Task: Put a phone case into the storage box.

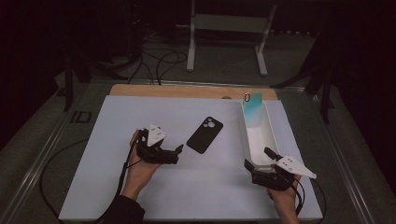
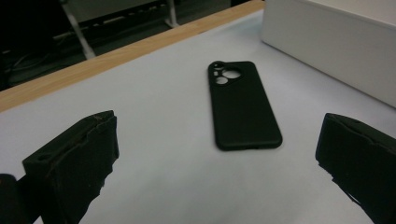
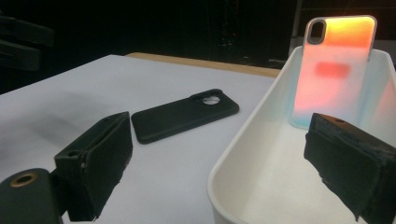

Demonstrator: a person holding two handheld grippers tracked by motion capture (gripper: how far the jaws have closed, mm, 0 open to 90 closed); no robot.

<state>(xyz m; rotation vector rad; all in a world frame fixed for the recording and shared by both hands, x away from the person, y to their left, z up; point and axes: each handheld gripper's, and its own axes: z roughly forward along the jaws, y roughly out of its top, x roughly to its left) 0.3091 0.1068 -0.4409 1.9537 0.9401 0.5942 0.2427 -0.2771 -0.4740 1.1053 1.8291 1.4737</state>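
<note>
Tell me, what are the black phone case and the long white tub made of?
The black phone case looks like soft rubbery plastic, maybe silicone: its surface is matte and dull, with rounded edges and hardly any shine. The long white tub looks like hard, smooth plastic: its walls are thin, the rim is rounded and it glows a little under the light. Looks alone cannot make either certain.

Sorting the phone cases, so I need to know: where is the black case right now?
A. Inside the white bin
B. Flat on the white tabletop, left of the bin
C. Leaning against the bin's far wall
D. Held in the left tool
B: the black case lies flat on the white tabletop, apart from the white bin, with the left tool open and short of it.
</note>
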